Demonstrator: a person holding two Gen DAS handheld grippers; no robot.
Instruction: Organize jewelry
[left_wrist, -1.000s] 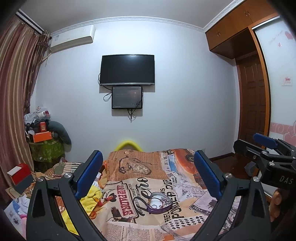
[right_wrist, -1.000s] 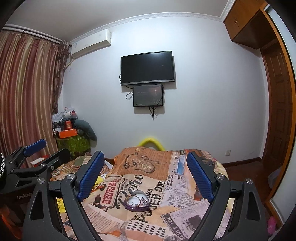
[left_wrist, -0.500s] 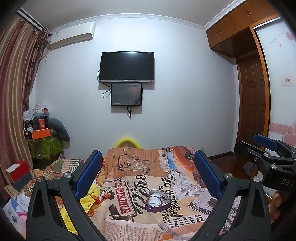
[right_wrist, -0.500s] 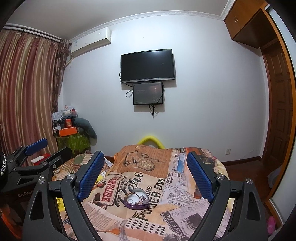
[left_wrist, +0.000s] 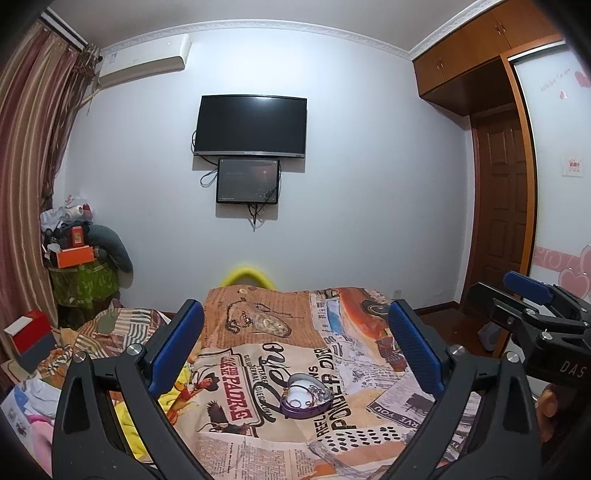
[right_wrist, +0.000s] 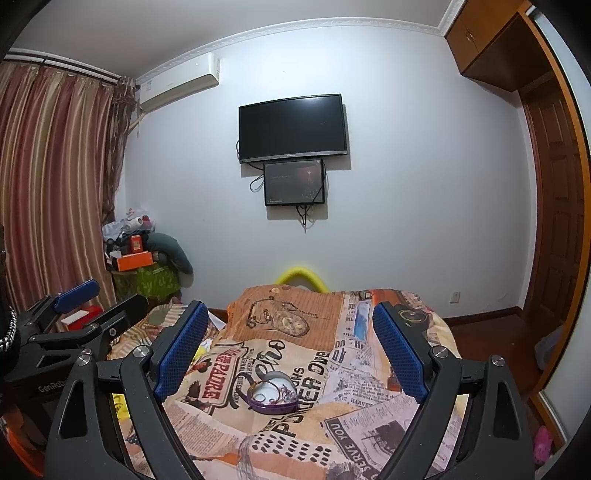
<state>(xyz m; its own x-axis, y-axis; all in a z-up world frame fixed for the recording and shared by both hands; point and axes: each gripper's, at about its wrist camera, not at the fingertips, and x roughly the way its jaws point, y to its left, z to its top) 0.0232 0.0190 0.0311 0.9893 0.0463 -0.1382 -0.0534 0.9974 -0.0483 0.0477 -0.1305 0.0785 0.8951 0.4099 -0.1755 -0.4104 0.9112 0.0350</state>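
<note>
A purple heart-shaped jewelry box (left_wrist: 306, 396) lies open on the printed bedspread, with tangled jewelry on its white lining; it also shows in the right wrist view (right_wrist: 273, 395). A dark chain necklace (left_wrist: 236, 322) lies further up the bed, also in the right wrist view (right_wrist: 255, 318). My left gripper (left_wrist: 295, 345) is open and empty, held above the bed short of the box. My right gripper (right_wrist: 286, 345) is open and empty, likewise short of the box. Each gripper appears at the edge of the other's view.
The bedspread (left_wrist: 266, 435) covers the bed. A yellow item (left_wrist: 177, 391) and clutter lie at the bed's left side. A pile with an orange box (left_wrist: 74, 256) stands by the curtain. A TV (left_wrist: 251, 127) hangs on the far wall. A wooden door (left_wrist: 502, 206) is right.
Both grippers have tilted slightly up and drawn closer; the heart box sits a little nearer in both views. Both jaws stay open.
</note>
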